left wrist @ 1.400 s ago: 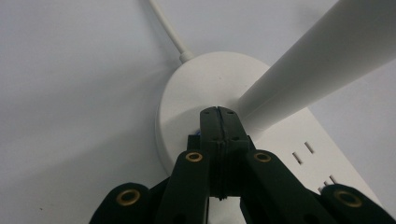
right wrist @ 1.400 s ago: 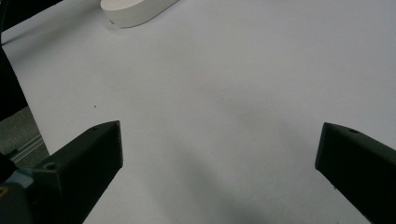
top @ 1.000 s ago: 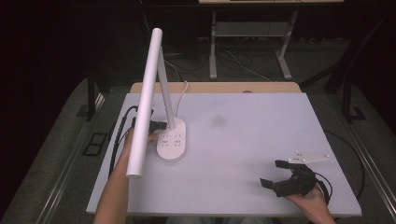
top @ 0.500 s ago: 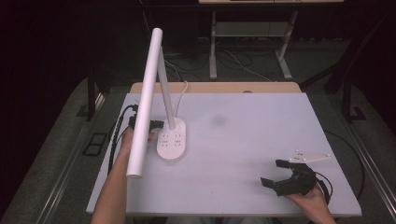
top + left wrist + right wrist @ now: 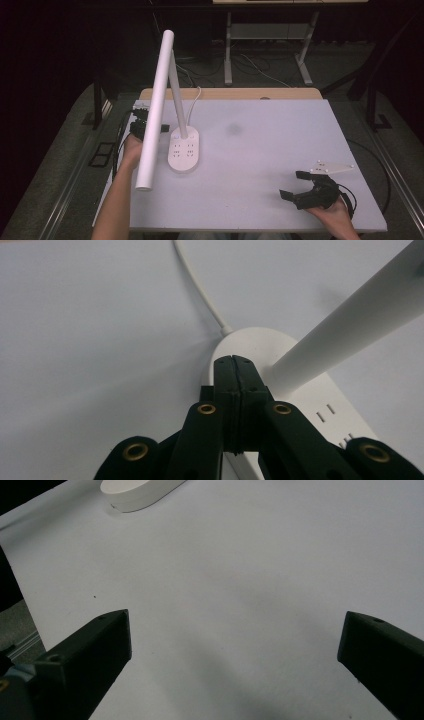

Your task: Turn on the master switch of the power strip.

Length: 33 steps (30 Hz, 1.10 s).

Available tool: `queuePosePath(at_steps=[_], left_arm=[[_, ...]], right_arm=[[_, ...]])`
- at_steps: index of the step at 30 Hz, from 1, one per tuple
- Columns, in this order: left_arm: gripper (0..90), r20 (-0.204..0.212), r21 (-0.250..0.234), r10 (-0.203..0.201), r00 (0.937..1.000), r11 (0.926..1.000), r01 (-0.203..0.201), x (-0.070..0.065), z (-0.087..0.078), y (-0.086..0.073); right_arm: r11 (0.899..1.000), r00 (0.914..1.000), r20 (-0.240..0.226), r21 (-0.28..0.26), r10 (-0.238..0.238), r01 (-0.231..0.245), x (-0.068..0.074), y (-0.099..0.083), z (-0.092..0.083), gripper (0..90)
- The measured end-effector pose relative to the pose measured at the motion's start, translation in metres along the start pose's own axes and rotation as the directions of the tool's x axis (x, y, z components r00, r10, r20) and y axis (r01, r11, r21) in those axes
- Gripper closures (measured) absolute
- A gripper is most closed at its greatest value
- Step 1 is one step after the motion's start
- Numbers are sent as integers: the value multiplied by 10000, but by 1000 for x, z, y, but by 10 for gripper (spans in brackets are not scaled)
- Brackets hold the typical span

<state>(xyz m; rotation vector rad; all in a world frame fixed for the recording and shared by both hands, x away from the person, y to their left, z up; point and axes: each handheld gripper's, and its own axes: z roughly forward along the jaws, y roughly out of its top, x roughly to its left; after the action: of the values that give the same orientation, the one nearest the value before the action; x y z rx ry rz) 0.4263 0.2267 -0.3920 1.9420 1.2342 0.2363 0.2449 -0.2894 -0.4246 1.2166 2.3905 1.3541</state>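
A white desk lamp stands at the table's left, its oval base (image 5: 183, 153) carrying an upright stem (image 5: 178, 102) and a long tilted head bar (image 5: 154, 110). My left gripper (image 5: 161, 129) hovers just left of the base, partly hidden behind the head bar. Its jaws are pressed shut with nothing between them. In the left gripper view the left gripper (image 5: 233, 361) points at the base's end (image 5: 250, 342), beside the stem (image 5: 350, 325) and the white cable (image 5: 197, 287). My right gripper (image 5: 296, 185) rests open near the front right corner, and the right gripper (image 5: 235, 630) faces bare tabletop.
The white tabletop (image 5: 270, 135) has free room across its middle and right. The lamp base (image 5: 137, 492) lies far ahead in the right gripper view. Dark cables (image 5: 120, 137) trail off the table's left edge. A desk frame (image 5: 265, 35) stands on the floor beyond.
My left gripper has drawn back to the left from the lamp base and risen slightly, still shut. The right gripper has stayed where it was.
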Motion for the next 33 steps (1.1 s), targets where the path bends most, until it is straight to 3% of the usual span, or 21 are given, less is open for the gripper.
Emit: queuePosePath(at_steps=[6,12,13,14,18,19,20,23,24,29,33], left_arm=[[894,-72,-117,68,10000,9999,-69,0,-12,1],[744,38,-428,154,9999,9990,-152,-4,-27,2],[612,14,-519,68,10000,9986,-67,-5,-29,3],[612,68,-547,-2,10000,9985,6,-6,-31,3],[370,213,-935,-366,9991,9949,384,-7,-41,1],[370,307,-1091,-450,9985,9929,481,-7,-44,-1],[291,389,-1282,-558,9977,9899,603,-8,-47,-2],[207,456,-1604,-557,9974,9851,624,-9,-55,-7],[129,436,-1657,-624,9971,9838,689,-10,-56,-8],[0,478,-1606,-713,9963,9839,781,-14,-62,-16],[0,596,-1857,-799,9950,9785,897,-17,-67,-25]], right_arm=[[10000,10000,-8,-3,-11,11,0,0,1,2],[10000,10000,-11,-23,11,-11,0,0,0,2],[10000,10000,-15,-34,3,-3,0,0,0,2],[10000,10000,-15,-34,3,-3,0,0,0,2],[10000,10000,-62,-40,12,-13,0,1,0,2],[10000,10000,-62,-40,12,-13,0,1,0,2],[10000,10000,-35,-78,-23,23,0,1,0,2],[10000,10000,-48,-78,4,-5,0,1,-1,2],[10000,10000,-48,-78,39,-39,0,1,-1,2],[9999,10000,-43,-119,10,-10,0,1,-1,2],[9999,10000,-41,-126,18,-19,0,1,-1,2]])
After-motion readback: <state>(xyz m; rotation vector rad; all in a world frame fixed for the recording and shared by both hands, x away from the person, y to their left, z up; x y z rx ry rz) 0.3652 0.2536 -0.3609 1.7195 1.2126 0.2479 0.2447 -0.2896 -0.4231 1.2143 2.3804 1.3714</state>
